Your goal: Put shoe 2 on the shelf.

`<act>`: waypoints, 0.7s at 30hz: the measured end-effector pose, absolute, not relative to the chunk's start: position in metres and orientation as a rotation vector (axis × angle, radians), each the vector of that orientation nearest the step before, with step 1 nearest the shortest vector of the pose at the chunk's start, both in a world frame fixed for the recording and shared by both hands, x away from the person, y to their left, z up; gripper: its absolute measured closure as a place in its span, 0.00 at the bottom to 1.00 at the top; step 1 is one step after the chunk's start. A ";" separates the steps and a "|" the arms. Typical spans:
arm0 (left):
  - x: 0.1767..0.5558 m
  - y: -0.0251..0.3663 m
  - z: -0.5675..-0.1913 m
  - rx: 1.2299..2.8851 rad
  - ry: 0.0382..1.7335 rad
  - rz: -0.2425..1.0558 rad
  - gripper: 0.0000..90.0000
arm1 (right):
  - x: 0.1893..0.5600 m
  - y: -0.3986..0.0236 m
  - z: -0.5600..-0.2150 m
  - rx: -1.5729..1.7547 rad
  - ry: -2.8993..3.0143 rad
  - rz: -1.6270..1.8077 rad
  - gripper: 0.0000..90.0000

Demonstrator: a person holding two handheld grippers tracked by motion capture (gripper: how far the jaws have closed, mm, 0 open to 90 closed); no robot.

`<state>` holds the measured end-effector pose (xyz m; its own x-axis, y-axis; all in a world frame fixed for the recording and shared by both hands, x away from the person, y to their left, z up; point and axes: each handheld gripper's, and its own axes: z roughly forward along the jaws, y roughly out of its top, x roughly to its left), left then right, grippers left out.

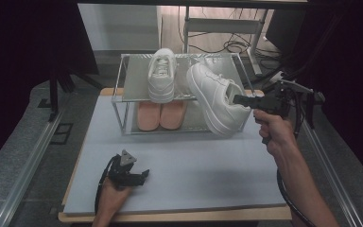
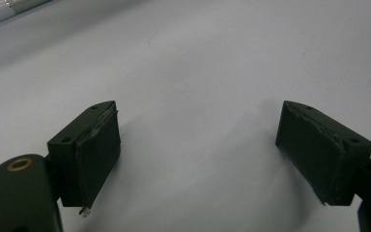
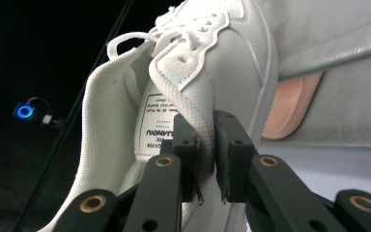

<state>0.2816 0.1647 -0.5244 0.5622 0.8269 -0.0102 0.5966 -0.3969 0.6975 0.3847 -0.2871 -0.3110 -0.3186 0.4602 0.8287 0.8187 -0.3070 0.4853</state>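
The right gripper (image 1: 240,99) was clamped on the collar of a white sneaker (image 1: 215,101), held tilted, toe toward the rack (image 1: 123,101) (its mate (image 1: 162,75) sat on top). The left gripper (image 1: 144,176) rested open, farther off.

We see a white sneaker (image 1: 216,97) in the black right claw (image 1: 240,99), beside the clear rack (image 1: 123,90). On the rack's grey shelf sits another white sneaker (image 1: 162,74); under it, pink slippers (image 1: 160,114). The table (image 1: 194,165) is pale grey.
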 end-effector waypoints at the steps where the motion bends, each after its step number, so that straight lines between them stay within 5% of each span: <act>1: 0.282 0.165 -0.524 2.134 1.136 0.448 0.18 | 0.387 -0.286 -0.311 -1.623 -1.625 -1.664 0.89; 21: 0.282 0.165 -0.524 2.136 1.133 0.448 0.18 | 0.437 -0.245 -0.313 -1.796 -1.618 -1.692 0.89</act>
